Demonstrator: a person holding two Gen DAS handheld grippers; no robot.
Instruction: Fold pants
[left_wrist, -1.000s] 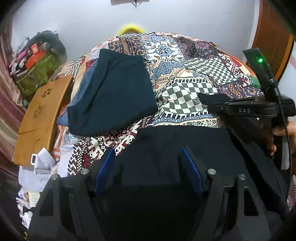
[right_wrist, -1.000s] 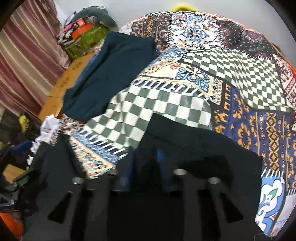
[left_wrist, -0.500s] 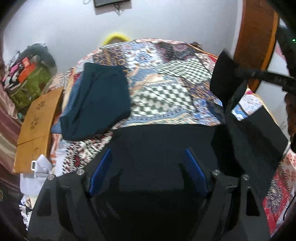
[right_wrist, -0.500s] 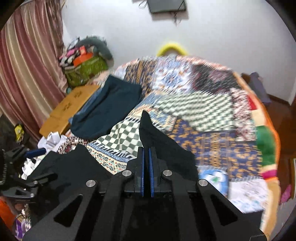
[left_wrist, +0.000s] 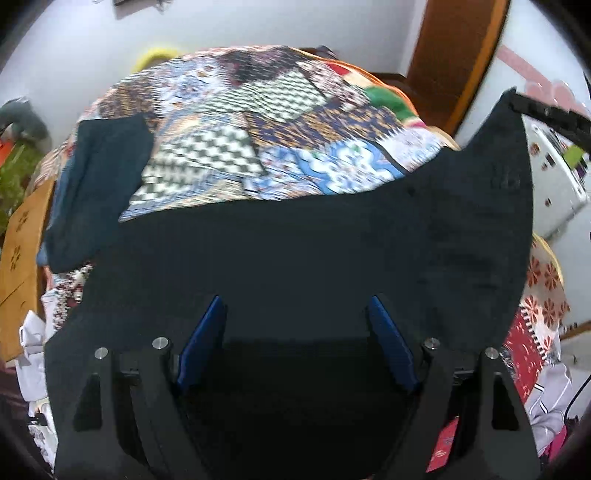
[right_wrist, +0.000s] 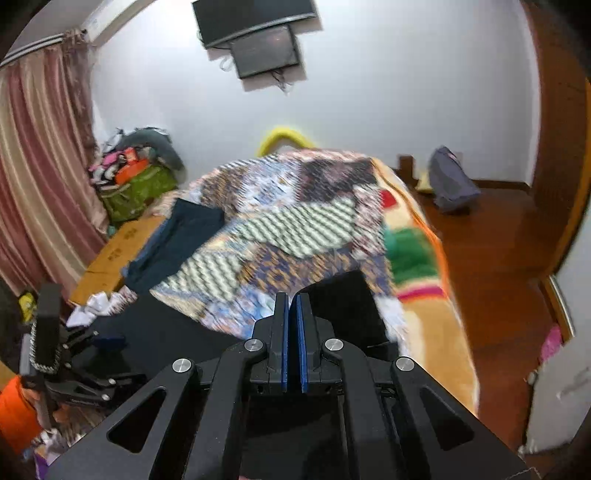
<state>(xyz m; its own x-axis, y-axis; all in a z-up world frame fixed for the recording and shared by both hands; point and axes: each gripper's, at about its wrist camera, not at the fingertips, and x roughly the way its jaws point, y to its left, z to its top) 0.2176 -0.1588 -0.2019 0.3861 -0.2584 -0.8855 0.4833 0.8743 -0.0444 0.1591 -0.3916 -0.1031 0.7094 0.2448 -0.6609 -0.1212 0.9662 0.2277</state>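
Observation:
Black pants (left_wrist: 295, 258) hang stretched above a bed with a patchwork quilt (left_wrist: 258, 122). In the left wrist view my left gripper (left_wrist: 295, 332) has its blue pads wide apart, with the black cloth lying across and in front of them. My right gripper (right_wrist: 291, 325) is shut on a corner of the pants (right_wrist: 340, 302) and holds it up high. That lifted corner shows at the right of the left wrist view (left_wrist: 506, 155). The left gripper also shows in the right wrist view (right_wrist: 74, 350), low at the left.
Folded dark teal pants (left_wrist: 99, 184) lie on the quilt's left side. A wooden board (left_wrist: 22, 243) and a pile of bags (right_wrist: 136, 177) stand left of the bed. A wood floor (right_wrist: 498, 258) with a grey bag (right_wrist: 450, 181) lies to the right.
My right gripper closed on the pants' corner and lifted it up and to the right, pulling the cloth taut. My left gripper rose and stayed open under the cloth.

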